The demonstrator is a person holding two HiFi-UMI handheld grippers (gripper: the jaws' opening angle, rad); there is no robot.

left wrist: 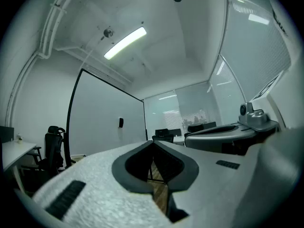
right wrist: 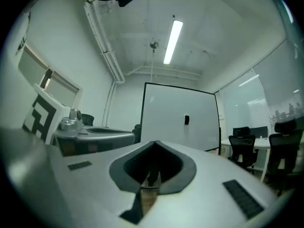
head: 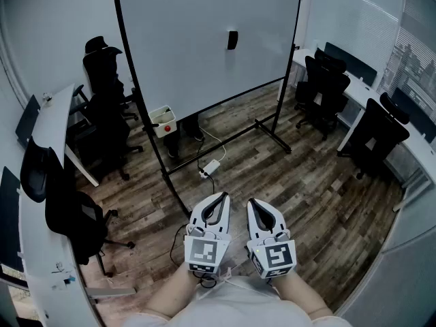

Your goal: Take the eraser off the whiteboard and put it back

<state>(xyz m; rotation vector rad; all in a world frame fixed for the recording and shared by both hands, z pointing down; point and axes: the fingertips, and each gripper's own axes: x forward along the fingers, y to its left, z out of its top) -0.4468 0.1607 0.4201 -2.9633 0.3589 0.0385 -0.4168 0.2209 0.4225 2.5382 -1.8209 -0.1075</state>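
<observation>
Hovering: left tongs point(head: 221, 196) closed, empty | right tongs point(head: 251, 201) closed, empty | eraser point(head: 232, 40) on whiteboard point(head: 197, 39)

A: Far ahead of the jaws, eraser point(head: 232, 40): too small for any surface detail?
B: Affirmative. Whiteboard point(head: 204, 39) top cut off at upper edge; forearms point(head: 172, 298) behind the jaws cropped at lower edge.

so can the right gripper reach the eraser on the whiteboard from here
Probably not yet: the right gripper is held near the body, shut, with open floor between it and the whiteboard. Nothing blocks the eraser, so stepping closer should do.
</observation>
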